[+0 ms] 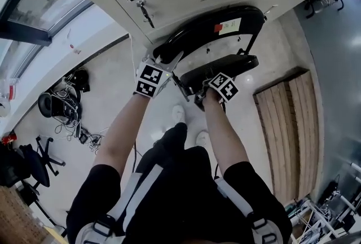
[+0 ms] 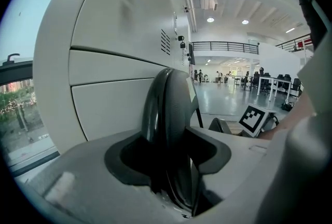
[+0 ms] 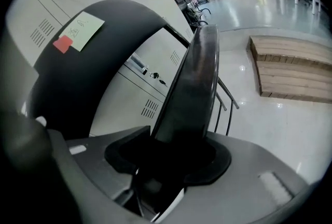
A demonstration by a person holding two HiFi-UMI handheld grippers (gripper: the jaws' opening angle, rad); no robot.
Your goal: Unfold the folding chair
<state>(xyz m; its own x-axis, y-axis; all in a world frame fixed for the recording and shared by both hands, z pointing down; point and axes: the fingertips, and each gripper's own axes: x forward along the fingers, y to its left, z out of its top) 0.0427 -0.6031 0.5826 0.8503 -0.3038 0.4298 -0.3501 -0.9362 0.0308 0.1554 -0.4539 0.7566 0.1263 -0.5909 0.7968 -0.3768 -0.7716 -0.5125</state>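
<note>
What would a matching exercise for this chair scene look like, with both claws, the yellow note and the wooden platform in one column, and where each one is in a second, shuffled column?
Column A
1. left claw
2. right claw
3. yellow note
4. wooden platform

Column B
a. lying on the floor
b. closed on the edge of the seat
c. stuck on the backrest
d. closed on the backrest's edge

Pairs: 1-d, 2-b, 3-c, 4-a
</note>
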